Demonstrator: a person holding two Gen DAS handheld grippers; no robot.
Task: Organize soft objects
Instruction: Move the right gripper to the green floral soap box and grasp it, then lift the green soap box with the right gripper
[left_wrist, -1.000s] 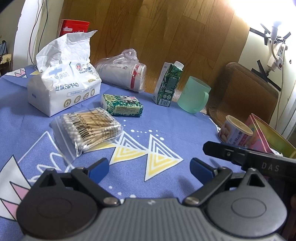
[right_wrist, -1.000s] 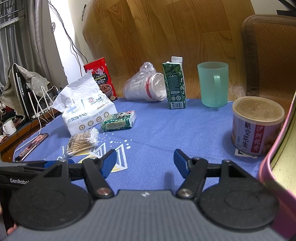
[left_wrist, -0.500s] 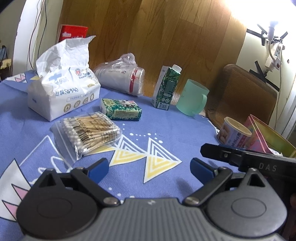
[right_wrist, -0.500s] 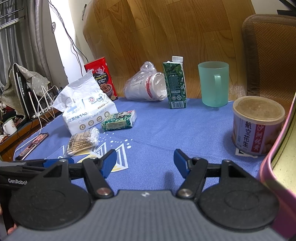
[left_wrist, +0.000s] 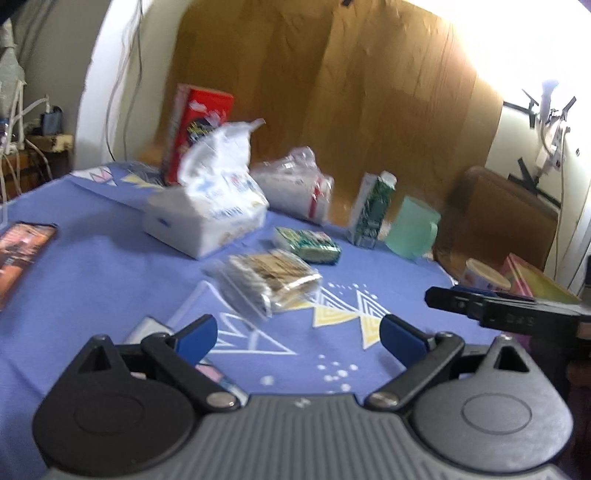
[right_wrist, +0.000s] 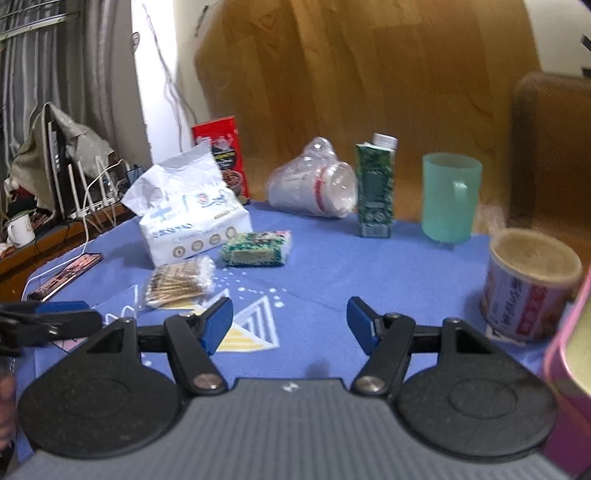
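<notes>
Blue patterned tablecloth (right_wrist: 369, 266) w/ tissue pack (right_wrist: 192, 225) as landmark: cotton swab bag (right_wrist: 181, 282) just in front, green packet (right_wrist: 256, 247) beside it. Left gripper (left_wrist: 297, 334) & right gripper (right_wrist: 290, 325) both wide apart, nothing held.

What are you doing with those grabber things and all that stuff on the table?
A person holds a grabbing tool in each hand over the blue tablecloth, tidying soft things. Both the left tool and the right tool are open and holding nothing. The tissue pack, the bag of cotton swabs and the small green packet lie untouched on the cloth.
</notes>
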